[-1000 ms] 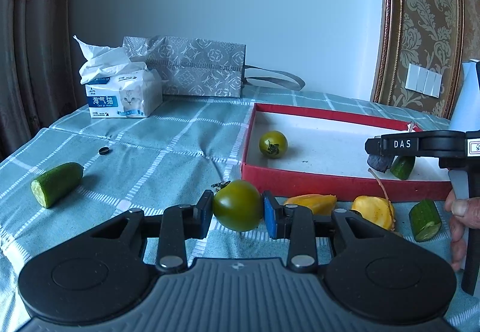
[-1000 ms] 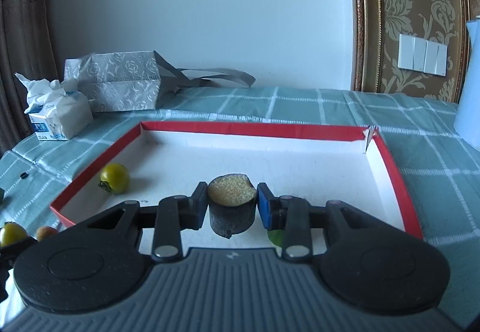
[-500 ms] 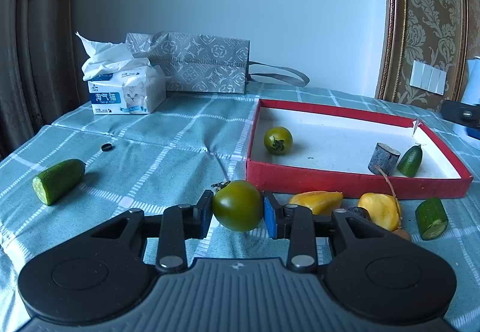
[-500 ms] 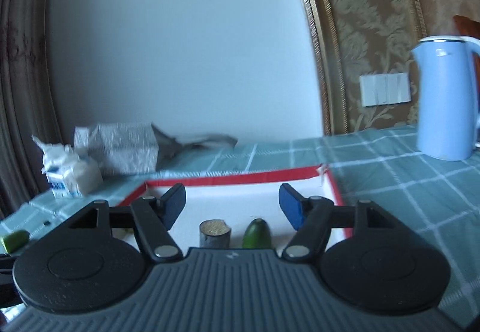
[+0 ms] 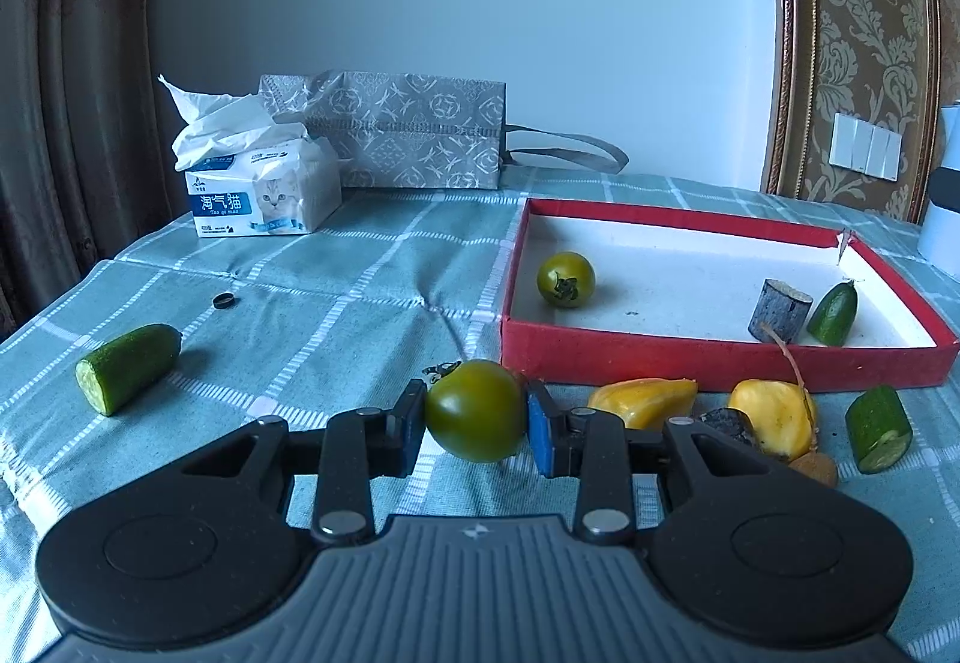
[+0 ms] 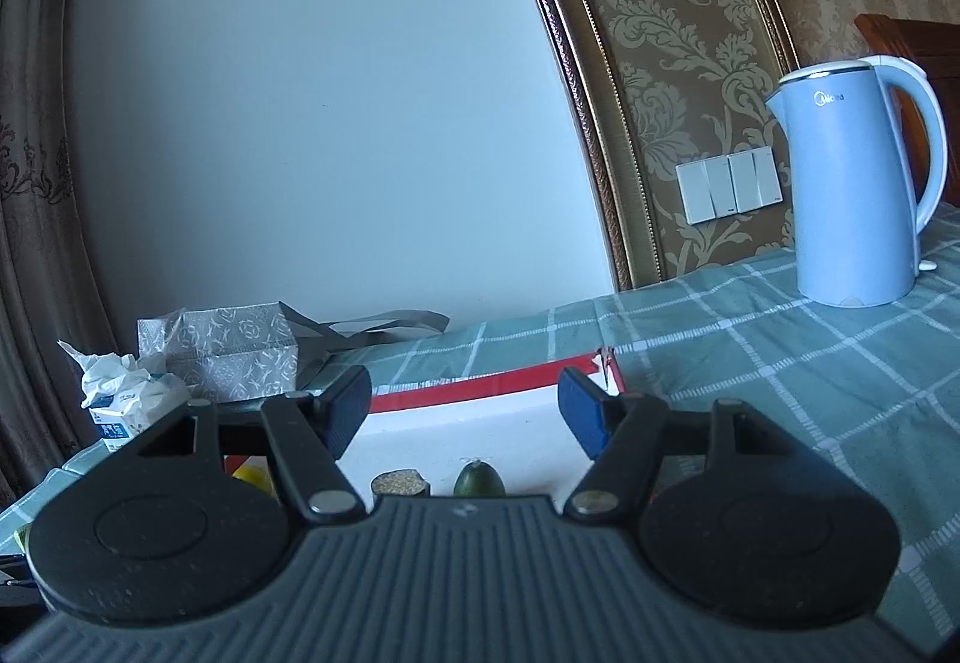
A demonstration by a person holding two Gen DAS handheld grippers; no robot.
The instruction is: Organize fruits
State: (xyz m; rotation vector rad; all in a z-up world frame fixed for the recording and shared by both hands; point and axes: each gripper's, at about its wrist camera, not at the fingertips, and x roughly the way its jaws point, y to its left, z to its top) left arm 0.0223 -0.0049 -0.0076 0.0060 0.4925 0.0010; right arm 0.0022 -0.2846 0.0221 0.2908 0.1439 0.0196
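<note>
Tomato (image 5: 476, 410): smooth, round, green; my left gripper (image 5: 474, 420) clamped it above the checked cloth (image 5: 336, 327).
Right gripper (image 6: 462, 411): I saw its blue pads (image 6: 579, 417) spread, nothing between.
Red box (image 5: 720, 363): held a second tomato (image 5: 566, 279), rough dark stub (image 5: 779, 310), cucumber tip (image 5: 833, 305).

Left wrist view low over the table's near edge, facing the red box (image 5: 720, 363) closely, right wrist view nearly level, tilted, both sharing box, gift bag (image 6: 219, 360).
</note>
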